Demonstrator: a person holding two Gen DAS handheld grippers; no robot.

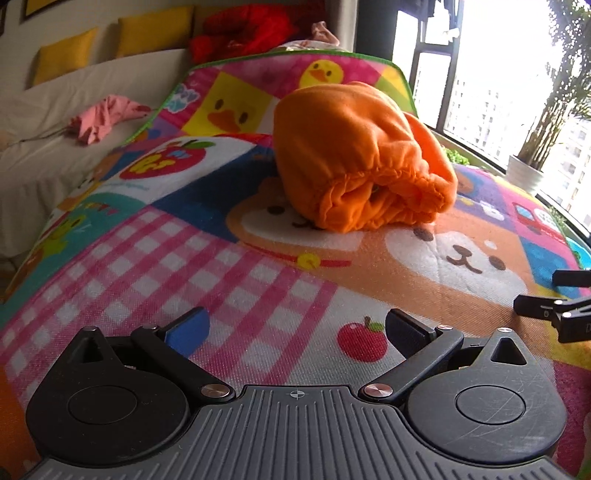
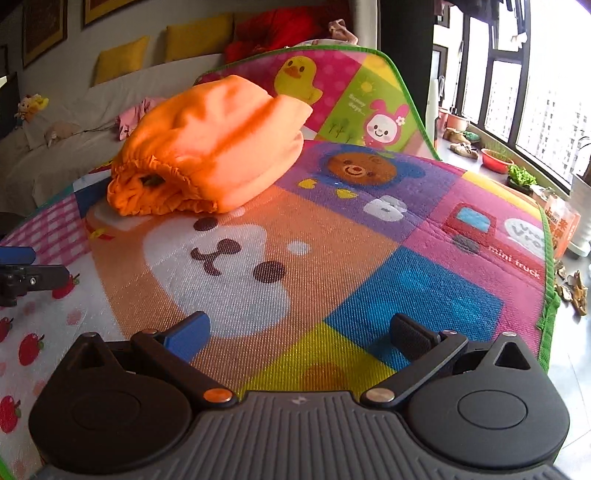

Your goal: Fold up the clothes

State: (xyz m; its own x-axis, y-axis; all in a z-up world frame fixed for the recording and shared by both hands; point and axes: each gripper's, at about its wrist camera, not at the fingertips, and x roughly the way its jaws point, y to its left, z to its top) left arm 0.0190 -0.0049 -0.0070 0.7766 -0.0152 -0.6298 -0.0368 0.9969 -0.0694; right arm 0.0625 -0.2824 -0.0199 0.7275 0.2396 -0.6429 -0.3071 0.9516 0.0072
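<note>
An orange garment point(image 1: 354, 155) lies folded in a thick bundle on the colourful play mat point(image 1: 221, 266), its elastic waistband facing me. It also shows in the right wrist view point(image 2: 210, 147), up and to the left on the mat point(image 2: 369, 258). My left gripper point(image 1: 297, 328) is open and empty, low over the pink checked patch, well short of the garment. My right gripper point(image 2: 301, 332) is open and empty over the bear-face patch. Each gripper's tip shows at the edge of the other's view, the right one point(image 1: 554, 310) and the left one point(image 2: 22, 273).
A pink garment point(image 1: 107, 118) lies on the white sofa point(image 1: 55, 147) to the left. A red heap point(image 1: 243, 29) and yellow cushions point(image 1: 66, 51) sit behind. Windows, plant pots point(image 2: 496, 158) and shoes point(image 2: 461, 142) are to the right, past the mat's green edge point(image 2: 550, 295).
</note>
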